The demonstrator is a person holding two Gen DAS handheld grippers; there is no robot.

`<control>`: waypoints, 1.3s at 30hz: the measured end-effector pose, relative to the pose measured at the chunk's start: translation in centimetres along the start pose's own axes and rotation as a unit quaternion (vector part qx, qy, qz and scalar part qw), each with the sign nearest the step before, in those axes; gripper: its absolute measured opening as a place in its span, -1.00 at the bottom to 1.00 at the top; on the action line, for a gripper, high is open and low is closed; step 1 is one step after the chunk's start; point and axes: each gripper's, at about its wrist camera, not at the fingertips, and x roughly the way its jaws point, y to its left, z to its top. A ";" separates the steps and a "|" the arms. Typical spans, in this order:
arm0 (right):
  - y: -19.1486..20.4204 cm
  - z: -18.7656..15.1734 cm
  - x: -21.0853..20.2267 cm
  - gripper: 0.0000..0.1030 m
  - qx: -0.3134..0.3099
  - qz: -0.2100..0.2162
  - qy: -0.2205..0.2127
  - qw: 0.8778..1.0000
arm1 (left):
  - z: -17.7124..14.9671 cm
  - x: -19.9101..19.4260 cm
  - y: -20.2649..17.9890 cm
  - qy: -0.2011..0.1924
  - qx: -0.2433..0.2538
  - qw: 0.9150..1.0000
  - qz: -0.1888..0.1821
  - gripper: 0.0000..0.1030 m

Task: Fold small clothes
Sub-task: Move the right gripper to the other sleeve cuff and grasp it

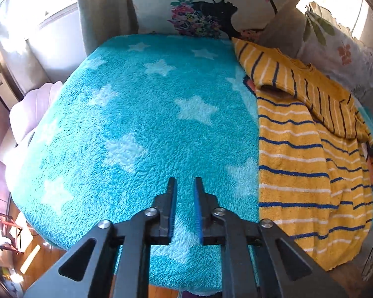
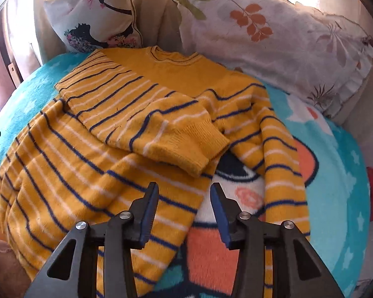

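A yellow sweater (image 1: 298,149) with blue and white stripes lies on the right side of a turquoise star blanket (image 1: 136,124). In the right wrist view the sweater (image 2: 87,149) is spread flat with one sleeve (image 2: 166,134) folded across its chest, and the other sleeve (image 2: 281,164) runs down the right. My left gripper (image 1: 185,180) hovers over bare blanket to the left of the sweater, its jaws a narrow gap apart with nothing between them. My right gripper (image 2: 184,185) stands open above the sweater's lower right edge, holding nothing.
A white pillow with a dark printed figure (image 1: 206,12) leans at the head of the bed. A leaf-print pillow (image 2: 273,39) lies at the back right. The blanket (image 2: 335,173) shows a cartoon print there. The bed edge and wooden floor (image 1: 34,250) are at the lower left.
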 end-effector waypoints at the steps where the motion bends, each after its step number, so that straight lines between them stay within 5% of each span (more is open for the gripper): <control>1: -0.6 -0.1 -0.8 -0.06 0.015 0.007 -0.012 1.000 | 0.0 -0.4 0.2 -0.010 -0.009 1.000 -0.002 -0.36; 4: -3.1 1.2 -3.0 0.28 0.082 0.030 -0.071 0.994 | 0.1 -1.1 0.0 -0.032 -0.029 0.999 -0.024 -0.25; 6: -3.9 2.7 -2.7 0.32 0.105 0.020 -0.095 0.990 | 0.5 -1.1 -1.1 -0.038 -0.033 0.998 -0.044 -0.25; 11: -4.5 5.9 4.2 0.31 0.101 0.004 -0.046 0.994 | 0.2 -1.2 -4.0 -0.040 -0.019 0.997 -0.070 -0.19; 12: -4.8 5.9 5.8 0.28 0.111 0.021 -0.023 0.993 | 0.0 -1.3 -4.3 -0.042 -0.019 0.996 -0.072 -0.17; 15: -4.9 5.5 7.1 -0.74 0.138 0.073 0.016 0.988 | -0.1 -1.4 -4.4 -0.047 -0.019 0.996 -0.073 -0.07; 21: -5.8 6.6 2.7 -0.83 0.147 0.053 -0.048 0.987 | 0.5 -0.6 -4.5 -0.042 -0.025 0.996 -0.073 -0.06; 27: -7.4 6.9 6.2 -0.84 0.130 -0.115 -0.025 0.984 | 0.3 -0.8 -7.1 -0.037 -0.001 0.995 -0.092 -0.06; 29: -9.0 5.5 5.0 -0.84 0.160 -0.074 -0.031 0.984 | 0.3 -0.9 -7.8 -0.035 0.003 0.994 -0.101 0.00; 32: -10.8 2.5 0.5 -0.33 0.207 -0.016 -0.067 0.976 | 0.5 -0.9 -8.8 -0.039 0.014 0.993 -0.109 0.18; 34: -11.7 -0.3 -2.6 0.23 0.220 -0.018 -0.087 0.972 | 0.8 -0.4 -9.5 -0.035 0.021 0.992 -0.118 0.20; 39: -13.4 -8.3 -9.0 0.26 0.250 -0.044 -0.075 0.964 | 1.5 1.2 -11.8 -0.017 0.038 0.988 -0.146 0.20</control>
